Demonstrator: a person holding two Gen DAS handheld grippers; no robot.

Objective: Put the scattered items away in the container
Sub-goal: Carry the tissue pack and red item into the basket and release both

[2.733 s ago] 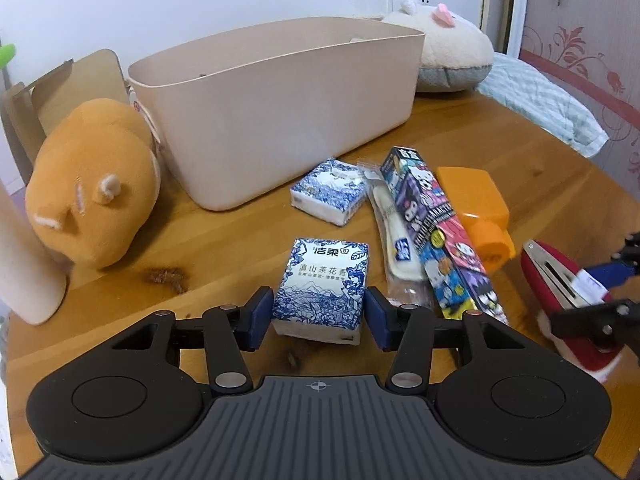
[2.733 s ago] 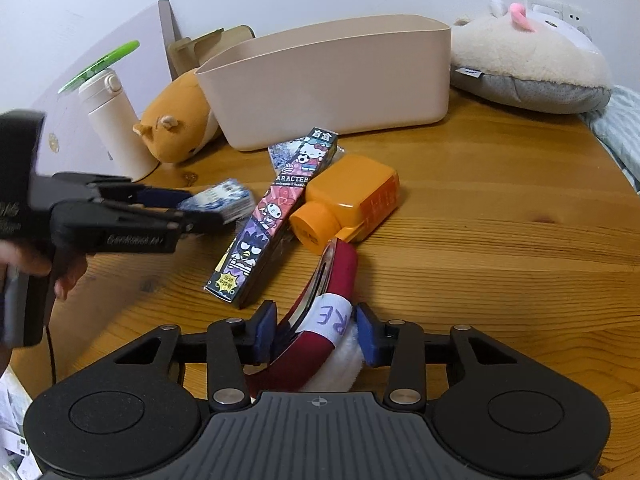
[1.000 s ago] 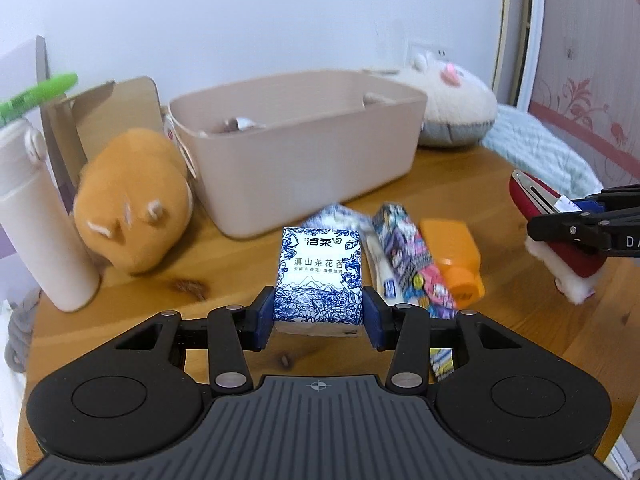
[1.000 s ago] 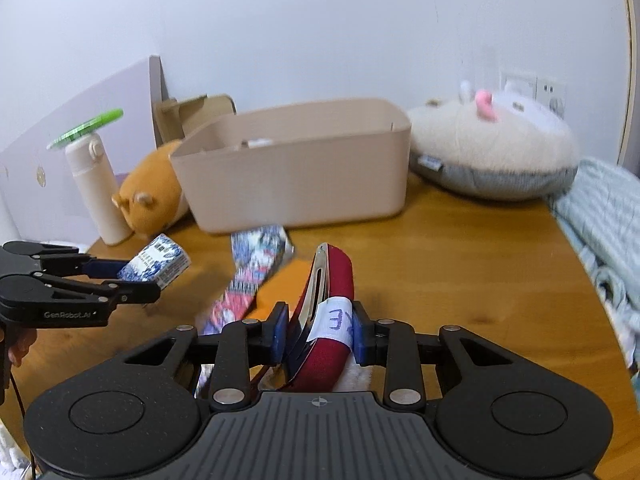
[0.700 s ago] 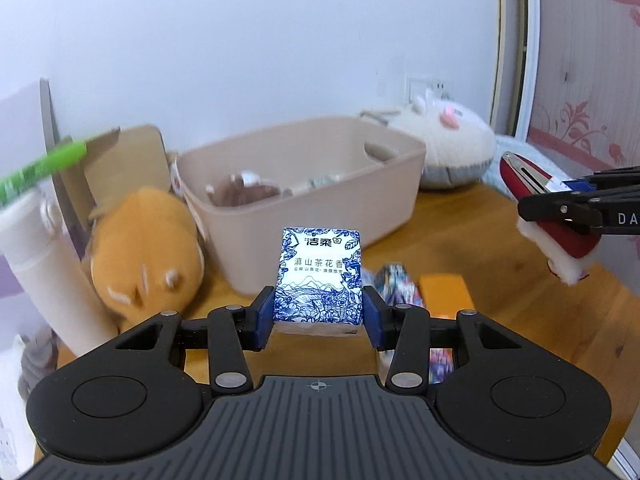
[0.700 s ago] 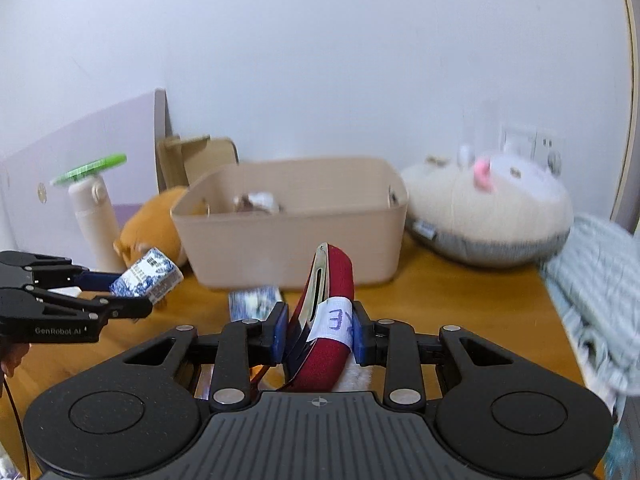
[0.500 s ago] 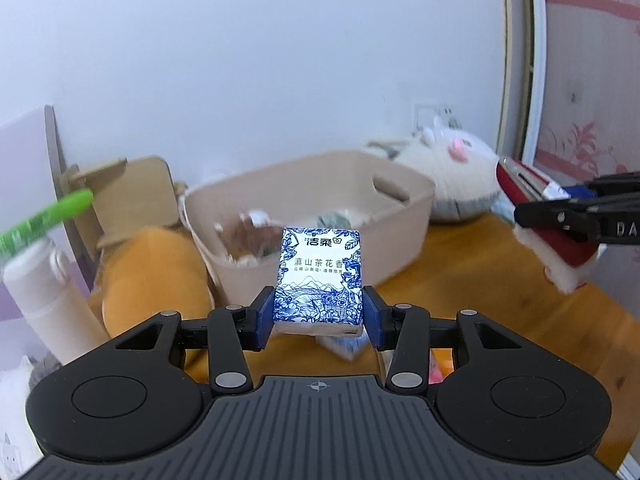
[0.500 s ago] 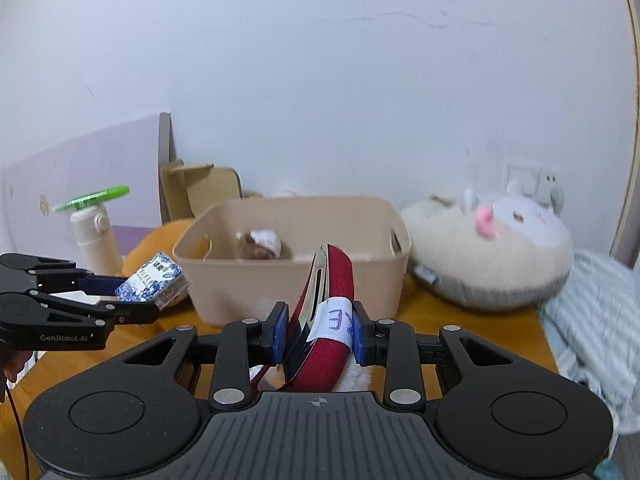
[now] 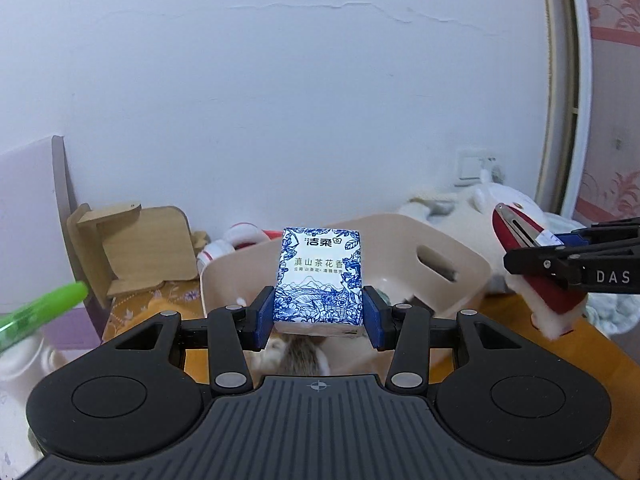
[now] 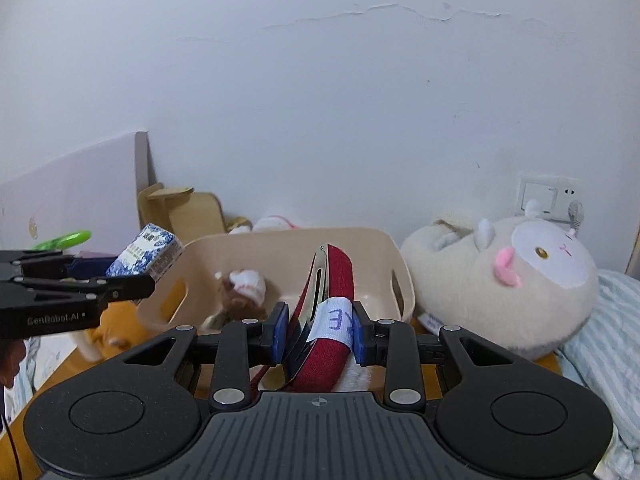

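Note:
My left gripper (image 9: pixel 319 316) is shut on a blue-and-white tissue pack (image 9: pixel 319 276) and holds it high in front of the beige container (image 9: pixel 452 264). My right gripper (image 10: pixel 319 330) is shut on a red hair clip with white fluff and a paper label (image 10: pixel 332 308), raised before the same container (image 10: pixel 384 248). A small brown plush (image 10: pixel 242 288) lies inside the container. The tissue pack (image 10: pixel 146 256) and the left gripper's fingers (image 10: pixel 120 286) show at the left of the right wrist view. The clip (image 9: pixel 532 272) shows at the right of the left wrist view.
A cream plush (image 10: pixel 512 280) lies right of the container beside striped bedding (image 10: pixel 600 340). A wooden stand (image 9: pixel 132 248) is behind on the left, with a green-topped bottle (image 9: pixel 36 312) and an orange plush (image 10: pixel 112 328). The wall is close behind.
Both grippers have risen from the table with their items and moved toward the container, so I now look down over its rim. The items left on the table have dropped out of view.

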